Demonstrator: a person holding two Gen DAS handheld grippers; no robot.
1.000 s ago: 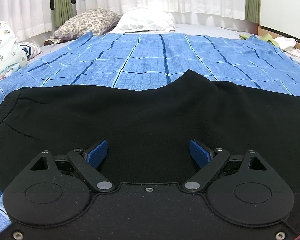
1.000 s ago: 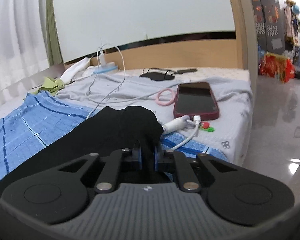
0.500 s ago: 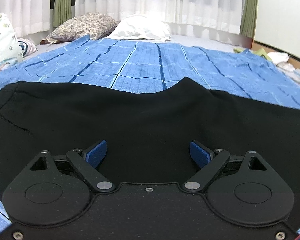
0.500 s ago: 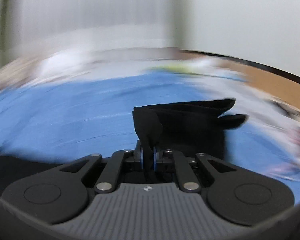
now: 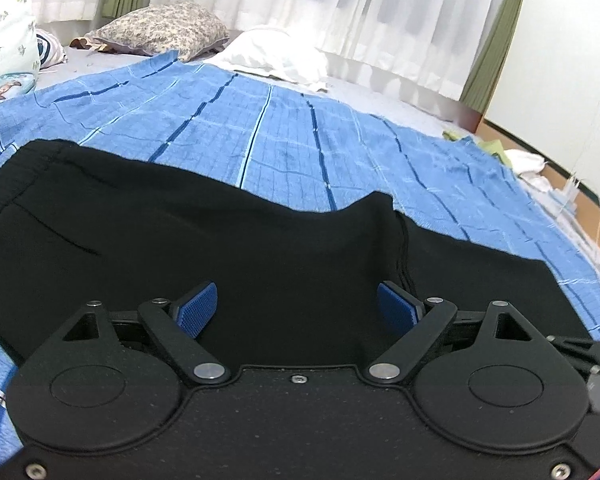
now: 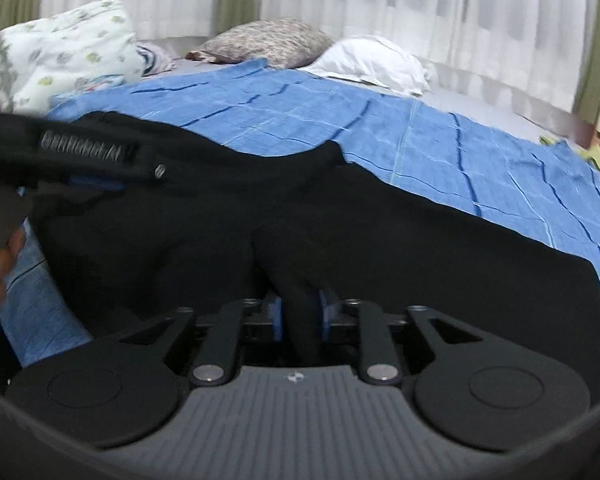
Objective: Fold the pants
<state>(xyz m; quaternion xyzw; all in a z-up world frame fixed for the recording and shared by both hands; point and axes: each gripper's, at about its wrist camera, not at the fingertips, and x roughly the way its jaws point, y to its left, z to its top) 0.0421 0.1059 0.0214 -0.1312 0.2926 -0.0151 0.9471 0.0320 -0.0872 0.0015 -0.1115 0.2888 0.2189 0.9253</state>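
Observation:
Black pants (image 5: 220, 240) lie spread across a blue checked sheet (image 5: 300, 136) on a bed, waistband at the left. My left gripper (image 5: 298, 310) is open just above the pants' middle, its blue pads wide apart and holding nothing. In the right wrist view the pants (image 6: 420, 240) fill the foreground. My right gripper (image 6: 300, 314) is shut on a bunched fold of the black fabric between its blue pads. The left gripper (image 6: 60, 160) shows at the far left of that view, over the pants.
A patterned pillow (image 5: 160, 28) and a white pillow (image 5: 272, 54) lie at the bed's head under white curtains. A floral bundle (image 6: 64, 52) sits at the left. Clothes (image 5: 528, 164) and cables (image 5: 576, 188) lie at the right edge.
My right gripper has swung left from the bed's foot end, carrying the pant leg over toward the waist. My left gripper has stayed open over the pants and turned slightly.

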